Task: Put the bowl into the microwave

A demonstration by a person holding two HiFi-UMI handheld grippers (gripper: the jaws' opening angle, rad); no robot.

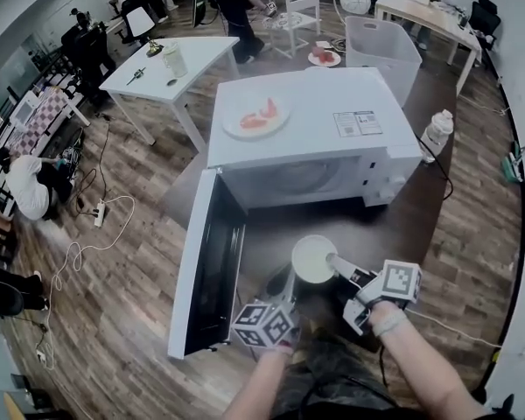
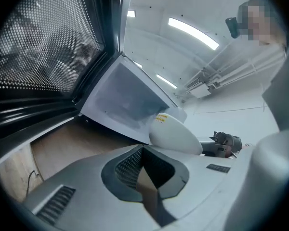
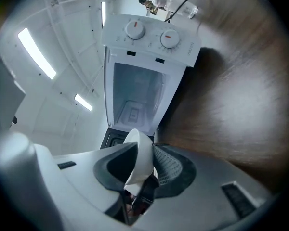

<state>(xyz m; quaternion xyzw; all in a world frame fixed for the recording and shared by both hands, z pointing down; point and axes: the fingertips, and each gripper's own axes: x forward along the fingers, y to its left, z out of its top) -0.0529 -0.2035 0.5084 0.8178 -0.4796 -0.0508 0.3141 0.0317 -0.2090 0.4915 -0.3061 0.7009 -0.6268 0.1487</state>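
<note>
A white bowl (image 1: 313, 258) hangs in front of the white microwave (image 1: 306, 138), whose door (image 1: 206, 265) stands swung wide to the left. My right gripper (image 1: 337, 264) is shut on the bowl's rim; in the right gripper view the bowl's wall (image 3: 140, 159) sits pinched between the pads, with the lit cavity (image 3: 135, 95) straight ahead. My left gripper (image 1: 283, 289) hovers just left of and below the bowl, jaws together and empty (image 2: 151, 189). From the left gripper view the bowl's underside (image 2: 176, 136) shows beside the open door (image 2: 48, 57).
A plate with red food (image 1: 255, 116) rests on top of the microwave. A white bottle (image 1: 436, 134) stands at the table's right. Behind are a white table (image 1: 166, 64), a white bin (image 1: 381, 46) and people; cables lie on the wooden floor (image 1: 87, 252).
</note>
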